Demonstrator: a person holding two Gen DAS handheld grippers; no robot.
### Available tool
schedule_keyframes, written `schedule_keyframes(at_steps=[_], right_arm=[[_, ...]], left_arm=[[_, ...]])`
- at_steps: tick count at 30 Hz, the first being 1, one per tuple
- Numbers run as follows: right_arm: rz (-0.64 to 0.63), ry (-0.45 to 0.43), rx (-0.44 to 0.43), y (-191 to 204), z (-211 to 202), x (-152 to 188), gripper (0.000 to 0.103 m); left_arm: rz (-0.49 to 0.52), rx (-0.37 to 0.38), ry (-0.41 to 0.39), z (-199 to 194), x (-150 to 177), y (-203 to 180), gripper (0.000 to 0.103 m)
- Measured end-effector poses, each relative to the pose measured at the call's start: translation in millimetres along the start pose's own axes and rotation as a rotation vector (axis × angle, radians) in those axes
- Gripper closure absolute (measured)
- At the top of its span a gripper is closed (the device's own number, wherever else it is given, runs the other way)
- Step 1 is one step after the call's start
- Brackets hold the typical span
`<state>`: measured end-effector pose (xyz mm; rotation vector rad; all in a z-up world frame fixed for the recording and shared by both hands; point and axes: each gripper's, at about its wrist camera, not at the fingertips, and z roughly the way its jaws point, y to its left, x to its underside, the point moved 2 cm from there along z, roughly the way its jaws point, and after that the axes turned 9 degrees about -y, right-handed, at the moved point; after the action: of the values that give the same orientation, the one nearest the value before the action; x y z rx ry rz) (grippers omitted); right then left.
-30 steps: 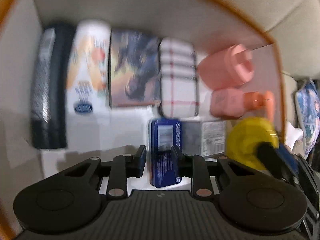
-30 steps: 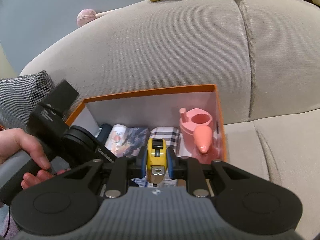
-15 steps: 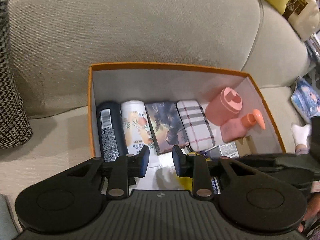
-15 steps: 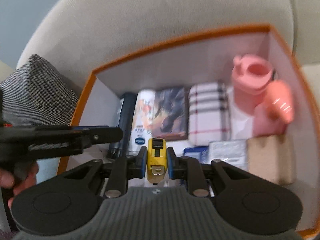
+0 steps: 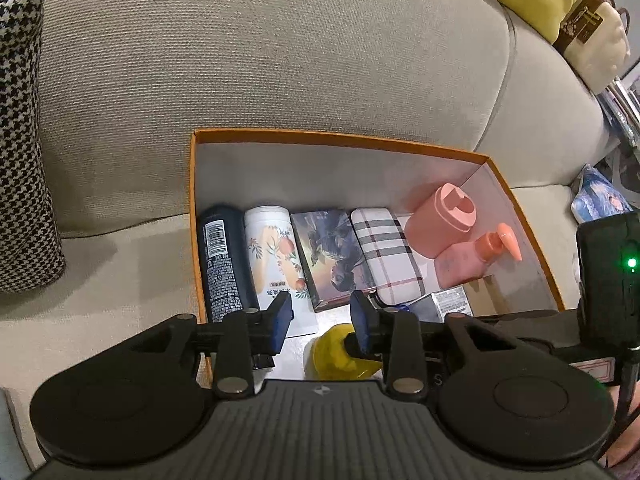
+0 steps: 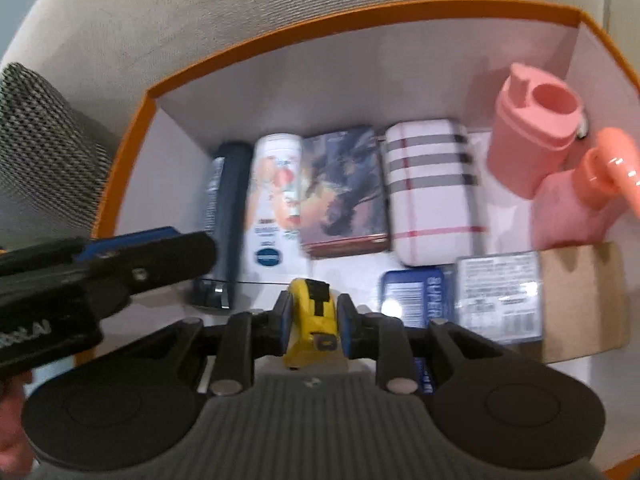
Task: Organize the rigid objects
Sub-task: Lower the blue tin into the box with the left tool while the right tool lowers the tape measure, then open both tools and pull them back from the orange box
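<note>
Right gripper (image 6: 311, 325) low inside the orange box (image 6: 360, 16), fingers opening yet still flanking the yellow tape measure (image 6: 310, 320) — contact blurred, left gripper (image 5: 322, 316) fingers parting, nothing held, box's near edge hidden.

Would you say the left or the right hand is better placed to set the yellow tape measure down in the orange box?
Right, probably. The right gripper has the tape measure between its opening jaws, low over the box. The left gripper is empty.
</note>
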<state>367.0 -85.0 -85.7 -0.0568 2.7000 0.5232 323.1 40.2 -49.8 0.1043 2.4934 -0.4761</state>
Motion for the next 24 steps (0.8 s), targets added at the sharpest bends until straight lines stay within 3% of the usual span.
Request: schedule_keyframes(at_steps=[7, 14, 17, 21, 24], right_arm=[[-0.02, -0.002, 0.04, -7.2, -9.0, -0.4, 0.076], [-0.03, -0.03, 0.019, -3.4, -28.7, -0.4, 0.076], [-0.049, -0.084, 0.006, -0.3, -50.8, -1.6, 0.076], [-0.081, -0.179, -0.015, 1.5, -90.5, -1.3, 0.07], [-0.089, -0.241, -0.037, -1.9, -126.7, 1.1, 0.068]], left_arm=[[0.0, 0.015, -0.002, -3.9, 3.8, -2.2, 0.063], [0.013, 0.005, -0.019, -15.7, 5.3, -8.5, 0.063], [0.026, -0.003, -0.067, -33.6, 3.3, -17.1, 0.061], [0.053, -0.03, -0.176, -64.8, 4.5, -30.6, 0.043], [0.09, -0.087, -0.241, -86.5, 10.1, -42.5, 0.039]])
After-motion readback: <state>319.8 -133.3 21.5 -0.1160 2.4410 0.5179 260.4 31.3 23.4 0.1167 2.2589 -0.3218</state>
